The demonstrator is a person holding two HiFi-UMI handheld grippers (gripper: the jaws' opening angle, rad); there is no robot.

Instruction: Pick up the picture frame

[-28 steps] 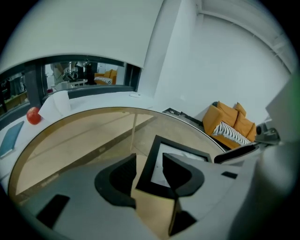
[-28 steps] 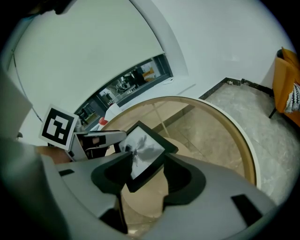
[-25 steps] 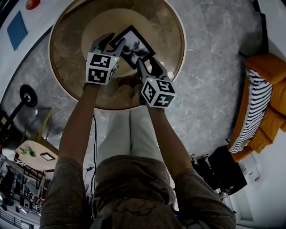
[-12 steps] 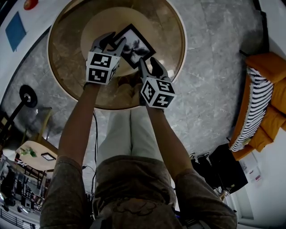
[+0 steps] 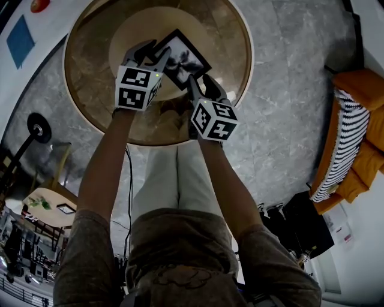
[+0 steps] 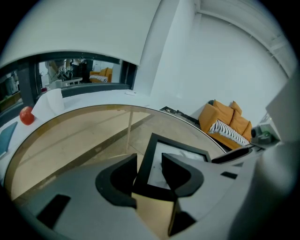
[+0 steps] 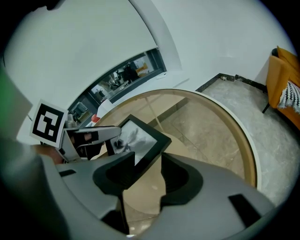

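Note:
A black picture frame with a black-and-white print lies over the middle of the round glass table. My left gripper has the frame's left corner between its jaws, and both pads press on it. My right gripper has its jaws across the frame's near edge. Its left jaw covers that edge, and its right jaw sits close against the corner. Both pairs of jaws have just been closing with the frame between them. In the right gripper view the frame looks tilted, with the left gripper at its far end.
An orange sofa with a striped cushion stands on the grey floor at the right. A red object and a blue square lie on the white ledge beyond the table. A black round stand is at the left.
The frame has shifted slightly up and to the right in the head view. The right gripper has moved a little with it. The left gripper has stayed in place.

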